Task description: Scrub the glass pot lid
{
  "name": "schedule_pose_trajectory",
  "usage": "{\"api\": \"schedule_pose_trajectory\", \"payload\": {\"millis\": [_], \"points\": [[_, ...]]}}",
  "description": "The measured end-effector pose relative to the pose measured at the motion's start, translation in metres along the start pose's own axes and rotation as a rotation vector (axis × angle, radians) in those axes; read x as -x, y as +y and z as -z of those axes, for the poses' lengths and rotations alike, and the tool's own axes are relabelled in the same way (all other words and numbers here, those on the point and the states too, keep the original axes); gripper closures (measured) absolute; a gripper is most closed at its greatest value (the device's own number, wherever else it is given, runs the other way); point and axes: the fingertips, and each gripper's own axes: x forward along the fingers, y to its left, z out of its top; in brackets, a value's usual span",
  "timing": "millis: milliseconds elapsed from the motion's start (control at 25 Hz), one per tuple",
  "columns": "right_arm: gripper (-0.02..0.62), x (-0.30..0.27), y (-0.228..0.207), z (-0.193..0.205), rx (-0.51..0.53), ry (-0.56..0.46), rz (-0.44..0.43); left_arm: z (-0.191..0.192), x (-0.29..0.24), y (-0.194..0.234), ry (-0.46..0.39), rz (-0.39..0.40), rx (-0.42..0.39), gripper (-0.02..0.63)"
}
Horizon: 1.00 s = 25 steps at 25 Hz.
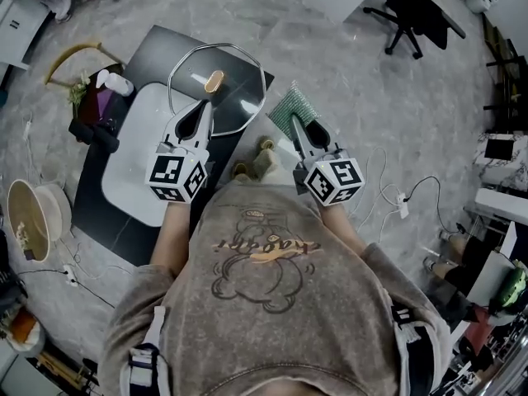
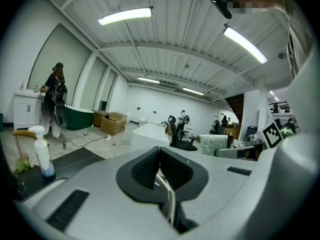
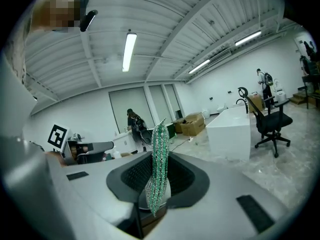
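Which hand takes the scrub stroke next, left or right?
Right. The right tool grips the green scouring pad, next to the glass pot lid; the left tool is shut on the lid's rim, steadying it.

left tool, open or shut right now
Shut: the left tool clamps the metal rim of the round glass pot lid between its jaws.

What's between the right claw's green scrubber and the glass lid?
Nothing visible. The green mesh scrubber in the right claw is right beside the round glass pot lid, whose rim the left claw grips.
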Motion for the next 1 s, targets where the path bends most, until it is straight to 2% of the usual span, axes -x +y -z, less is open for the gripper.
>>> {"api": "schedule_pose_trajectory", "payload": {"millis": [480, 680, 920, 1000], "points": [[0.503, -0.075, -0.043, -0.022, 0.017, 0.05, -0.121, -0.006, -0.047, 0.029, 0.001, -0.121, 0.005, 0.595], [0.503, -0.103, -0.044, -0.024, 0.006, 0.085, -0.19, -0.012, -0.053, 0.037, -0.003, -0.162, 0.009, 0.595], [0.503, -0.115, -0.041, -0.026, 0.02, 0.088, -0.209, -0.01, -0.057, 0.036, 0.011, -0.14, 0.014, 0.594], [0.503, -0.116, -0.038, -0.024, 0.017, 0.091, -0.211, -0.008, -0.057, 0.035, 0.023, -0.119, 0.007, 0.562]]}}
